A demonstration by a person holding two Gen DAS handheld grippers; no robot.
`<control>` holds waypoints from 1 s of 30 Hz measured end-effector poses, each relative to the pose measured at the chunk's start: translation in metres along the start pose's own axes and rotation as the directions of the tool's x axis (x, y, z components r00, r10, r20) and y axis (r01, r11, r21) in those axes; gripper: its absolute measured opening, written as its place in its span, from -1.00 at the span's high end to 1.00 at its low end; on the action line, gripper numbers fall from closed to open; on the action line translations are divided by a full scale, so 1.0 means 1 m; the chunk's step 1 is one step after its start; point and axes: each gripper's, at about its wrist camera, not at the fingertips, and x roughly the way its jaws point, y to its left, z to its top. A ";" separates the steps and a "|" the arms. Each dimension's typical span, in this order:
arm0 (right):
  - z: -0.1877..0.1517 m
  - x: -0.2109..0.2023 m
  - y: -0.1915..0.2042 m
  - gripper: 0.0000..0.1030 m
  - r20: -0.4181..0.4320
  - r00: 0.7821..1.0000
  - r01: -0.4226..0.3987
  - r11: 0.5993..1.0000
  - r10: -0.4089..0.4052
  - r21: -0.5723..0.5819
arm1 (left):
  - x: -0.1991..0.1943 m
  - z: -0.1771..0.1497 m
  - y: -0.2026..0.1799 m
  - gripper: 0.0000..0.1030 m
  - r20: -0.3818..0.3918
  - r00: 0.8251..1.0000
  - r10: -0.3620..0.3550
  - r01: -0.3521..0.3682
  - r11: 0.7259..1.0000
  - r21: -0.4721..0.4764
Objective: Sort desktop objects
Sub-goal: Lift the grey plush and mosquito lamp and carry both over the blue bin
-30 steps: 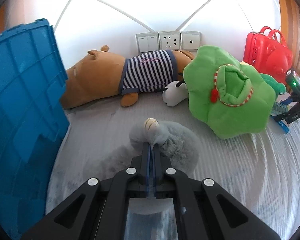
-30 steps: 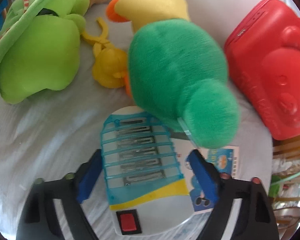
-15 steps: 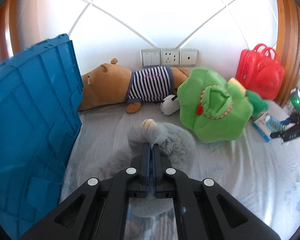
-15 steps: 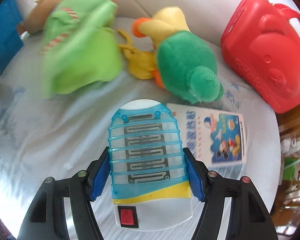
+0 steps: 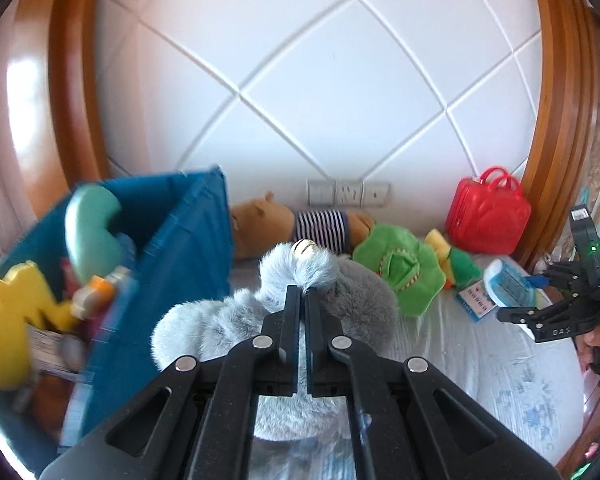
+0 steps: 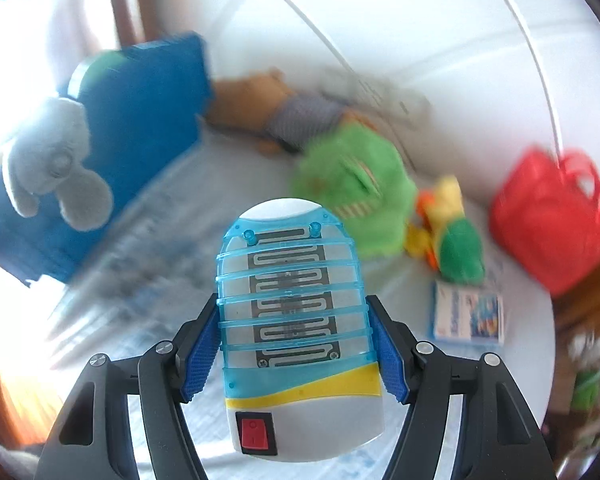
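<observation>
At left, blue bin [image 5: 172, 248] part-filled. Left gripper [image 5: 303, 300] jaws pinched on grey plush [image 5: 300, 276], held beside bin: clear rim before release. Right gripper [image 6: 296, 340] jaws clamp bug zapper [image 6: 296, 300] above bed [image 5: 500, 368]; keep grip firm, follow.

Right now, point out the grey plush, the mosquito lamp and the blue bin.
grey plush [image 5: 360, 300], left wrist view, furry body right of the tongs.
mosquito lamp [image 6: 296, 312], right wrist view, blue grille.
blue bin [image 5: 188, 240], left wrist view, side wall.
</observation>
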 end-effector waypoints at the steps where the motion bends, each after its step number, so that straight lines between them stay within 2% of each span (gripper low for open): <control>1: 0.010 -0.011 0.016 -0.32 0.023 1.000 -0.007 1.000 0.008 -0.016 | -0.013 0.005 0.008 0.97 0.009 1.000 -0.002 0.002 1.000 -0.002; 7: 0.067 -0.065 0.104 -0.32 0.154 0.987 -0.023 0.997 0.035 -0.074 | -0.088 0.046 0.079 0.97 0.092 0.996 -0.003 0.003 1.000 -0.002; 12: 0.117 -0.082 0.189 -0.32 0.232 0.971 -0.029 0.994 0.054 -0.110 | -0.128 0.067 0.145 0.97 0.144 0.989 0.017 -0.021 0.999 0.026; 18: 0.174 -0.076 0.280 -0.32 0.269 0.960 -0.041 0.989 0.079 -0.144 | -0.137 0.068 0.210 0.97 0.151 0.988 0.004 -0.014 0.998 0.067; 21: 0.206 -0.063 0.324 -0.32 0.274 0.956 -0.063 0.987 0.103 -0.149 | -0.135 0.063 0.242 0.97 0.141 0.990 -0.004 -0.005 0.998 0.058; 26: 0.248 -0.038 0.371 -0.32 0.255 0.959 -0.085 0.984 0.122 -0.154 | -0.129 0.058 0.275 0.97 0.122 0.992 -0.020 0.015 0.999 0.038; 30: 0.277 -0.018 0.397 -0.32 0.235 0.965 -0.078 0.984 0.116 -0.162 | -0.119 0.053 0.288 0.97 0.110 0.993 -0.037 0.034 0.999 0.028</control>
